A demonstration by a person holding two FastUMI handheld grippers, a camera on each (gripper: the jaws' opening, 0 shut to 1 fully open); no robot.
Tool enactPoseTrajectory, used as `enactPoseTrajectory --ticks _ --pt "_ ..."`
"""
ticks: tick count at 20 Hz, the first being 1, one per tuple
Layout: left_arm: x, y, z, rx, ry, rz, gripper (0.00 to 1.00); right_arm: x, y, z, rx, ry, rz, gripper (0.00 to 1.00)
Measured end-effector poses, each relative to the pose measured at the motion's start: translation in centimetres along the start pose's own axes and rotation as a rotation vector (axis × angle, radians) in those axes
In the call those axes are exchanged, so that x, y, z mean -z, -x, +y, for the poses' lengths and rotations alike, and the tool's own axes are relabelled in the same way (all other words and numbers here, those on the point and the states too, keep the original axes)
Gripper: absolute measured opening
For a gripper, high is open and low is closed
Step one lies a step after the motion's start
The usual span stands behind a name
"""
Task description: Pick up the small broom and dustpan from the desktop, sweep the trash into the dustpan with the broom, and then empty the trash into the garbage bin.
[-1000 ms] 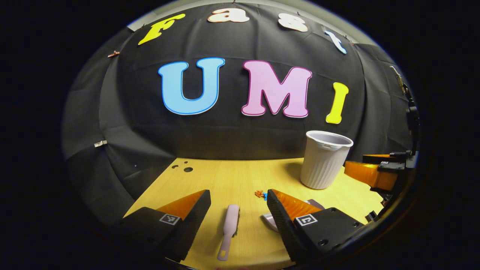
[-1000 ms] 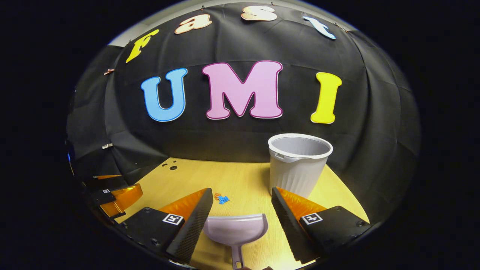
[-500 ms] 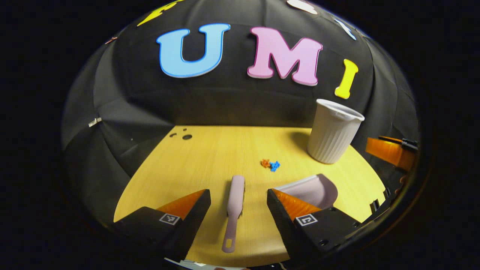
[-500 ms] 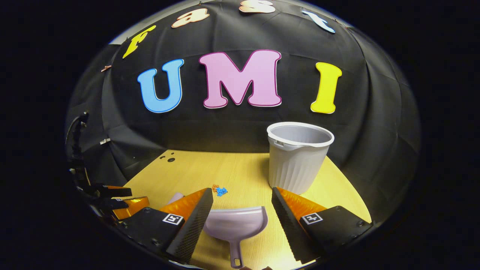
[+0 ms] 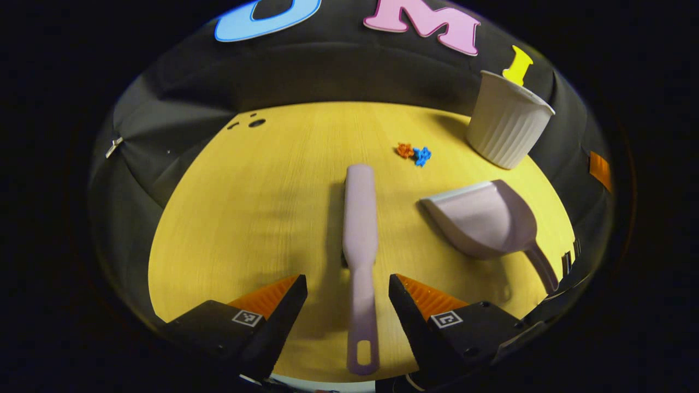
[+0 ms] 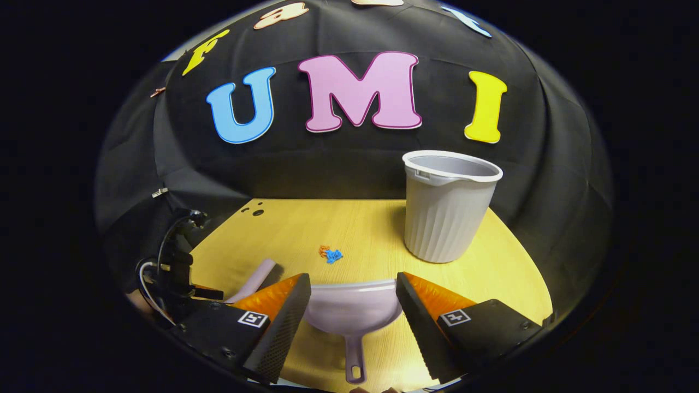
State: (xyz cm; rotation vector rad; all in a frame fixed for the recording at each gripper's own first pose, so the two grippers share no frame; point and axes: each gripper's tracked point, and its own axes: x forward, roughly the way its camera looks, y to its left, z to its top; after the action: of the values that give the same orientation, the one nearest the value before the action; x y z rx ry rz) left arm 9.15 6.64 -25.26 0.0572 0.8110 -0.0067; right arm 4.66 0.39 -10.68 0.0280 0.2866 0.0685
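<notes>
- In the left gripper view I had the left gripper above the desk, jaws apart, with the broom lying flat between them, its handle pointing back towards me. Neither finger touched it as far as I could tell.
- In the same view the dustpan lay to the right of the broom, mouth facing the trash, a small orange-and-blue clump near the garbage bin, which stood upright at the far right.
- In the right gripper view the right gripper had its jaws apart on either side of the dustpan, handle trailing towards the camera, nothing gripped.
- That view also showed the broom at the left, the trash ahead of the pan and the bin beyond on the right.
- I judged this was the pick-up step: both tools lined up, neither taken. The next move called for lowering each gripper onto its handle and closing squarely before lifting.
</notes>
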Motion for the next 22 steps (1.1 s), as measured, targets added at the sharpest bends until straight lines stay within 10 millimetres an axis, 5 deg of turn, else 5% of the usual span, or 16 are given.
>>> enactPoseTrajectory --ticks 10,13,18,22 --pt "0.8 -3.5 -0.2 0.002 -0.089 0.164 0.84 4.9 -0.8 -1.7 0.044 -0.075 0.130 0.99" --pt "0.0 -4.0 0.0 0.000 -0.112 0.176 0.68 6.2 -1.5 -2.1 0.040 -0.095 0.181 0.99" --pt "-0.4 -4.4 -0.4 0.014 -0.076 0.174 0.60 8.3 -1.7 -1.9 0.021 -0.119 0.266 0.99" --pt "-0.7 -4.6 -0.7 0.014 -0.089 0.153 0.33 10.0 -1.6 -1.5 -0.002 -0.111 0.339 0.99"
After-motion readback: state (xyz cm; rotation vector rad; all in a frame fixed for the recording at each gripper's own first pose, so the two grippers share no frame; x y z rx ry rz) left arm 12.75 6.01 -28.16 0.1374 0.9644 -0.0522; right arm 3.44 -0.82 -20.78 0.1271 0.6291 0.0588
